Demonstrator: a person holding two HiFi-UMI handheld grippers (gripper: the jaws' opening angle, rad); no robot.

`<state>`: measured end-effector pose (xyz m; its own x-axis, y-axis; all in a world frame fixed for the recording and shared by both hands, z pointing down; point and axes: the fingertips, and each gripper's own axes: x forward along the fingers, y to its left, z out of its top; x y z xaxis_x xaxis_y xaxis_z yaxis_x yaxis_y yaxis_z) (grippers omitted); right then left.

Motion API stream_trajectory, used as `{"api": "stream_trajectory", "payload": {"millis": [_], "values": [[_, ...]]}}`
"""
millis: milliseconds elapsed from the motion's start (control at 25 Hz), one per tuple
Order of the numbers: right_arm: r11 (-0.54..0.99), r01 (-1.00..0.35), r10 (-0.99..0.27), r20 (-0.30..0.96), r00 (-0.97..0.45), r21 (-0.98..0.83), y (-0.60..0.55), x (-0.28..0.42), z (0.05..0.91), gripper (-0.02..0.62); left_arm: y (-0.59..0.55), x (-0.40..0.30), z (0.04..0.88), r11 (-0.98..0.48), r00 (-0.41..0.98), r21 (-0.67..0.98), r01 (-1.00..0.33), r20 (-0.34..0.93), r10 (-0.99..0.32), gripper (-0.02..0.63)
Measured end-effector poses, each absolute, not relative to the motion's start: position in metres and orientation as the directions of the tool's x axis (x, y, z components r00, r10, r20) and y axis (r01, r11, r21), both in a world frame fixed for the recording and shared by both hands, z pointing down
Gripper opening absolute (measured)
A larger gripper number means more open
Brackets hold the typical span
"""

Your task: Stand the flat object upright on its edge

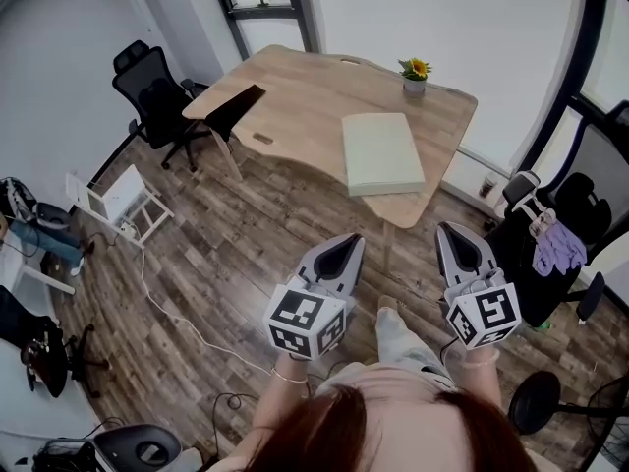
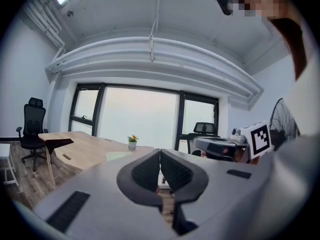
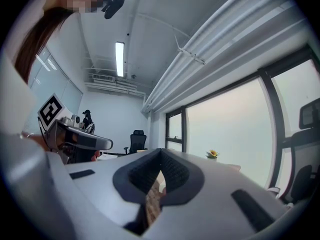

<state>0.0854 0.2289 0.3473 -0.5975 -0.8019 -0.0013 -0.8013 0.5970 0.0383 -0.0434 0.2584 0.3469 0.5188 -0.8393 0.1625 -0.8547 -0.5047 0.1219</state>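
- a light wooden table [image 1: 295, 96] with rounded corners and a curved front edge is seen from above, standing near tall dark-framed windows [image 2: 135, 116].
- the flat object [image 1: 381, 152], a pale greenish-white rectangle with a smooth matte top, lies flat on the table's right part, close to the near edge.
- a small pot with a yellow flower [image 1: 415, 75] stands near the far right corner of the table, apart from the flat object.
- a dark flat sheet [image 1: 234, 106] hangs over the table's left corner.
- the floor [image 1: 226, 254] is laid with grey-brown wood-look planks; a thin white cable [image 1: 172, 308] trails across it.
- a black mesh office chair [image 1: 157, 91] is parked left of the table, and a small white stool [image 1: 123, 200] lies tipped on the floor nearer the left wall.
- a purple cloth [image 1: 558, 246] is draped on a dark chair at the right.
- pale round pipes [image 2: 150, 54] run along the ceiling above the windows.
- the left gripper [image 1: 346, 247], of smooth grey plastic with dark ribbed pads, is held over the floor, well short of the table; its jaws are pressed together, pad against pad, with only floor seen behind them.
- the right gripper [image 1: 454, 239], of the same make, is held beside it, also well apart from the flat object; its jaws are closed on themselves too.
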Motion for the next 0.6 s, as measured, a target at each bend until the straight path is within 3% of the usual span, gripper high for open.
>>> {"api": "stream_trajectory", "payload": {"millis": [600], "values": [[0.606, -0.795, -0.795, 0.031, -0.606, 0.013, 0.157, 0.082, 0.367, 0.000, 0.184, -0.051, 0.357, -0.470, 0.496, 0.165, -0.867, 0.196, -0.846, 0.011]]}}
